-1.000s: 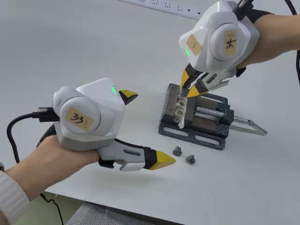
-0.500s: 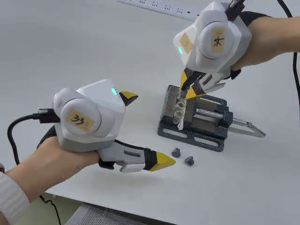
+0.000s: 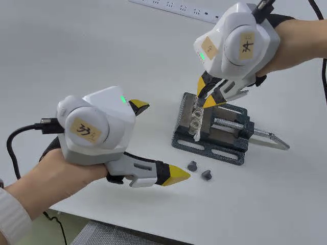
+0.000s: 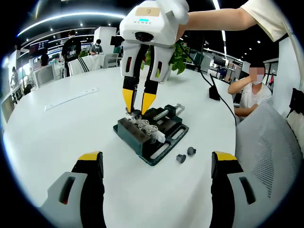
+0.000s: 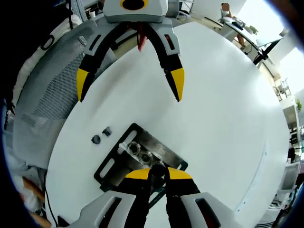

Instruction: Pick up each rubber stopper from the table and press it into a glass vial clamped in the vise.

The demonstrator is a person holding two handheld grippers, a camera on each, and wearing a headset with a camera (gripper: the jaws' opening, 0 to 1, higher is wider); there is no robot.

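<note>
My right gripper (image 3: 204,99): pinching stopper (image 4: 136,113) over vise's (image 3: 225,135) end vial (image 3: 197,108), to press it in.
My left gripper (image 3: 159,139): wide, idle beside vise.

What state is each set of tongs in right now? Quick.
Left tongs: open, holding nothing.
Right tongs: shut on a rubber stopper, above the vise.

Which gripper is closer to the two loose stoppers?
Left gripper: one jaw tip sits beside the loose stoppers; the right gripper holds a stopper over the vise.
</note>
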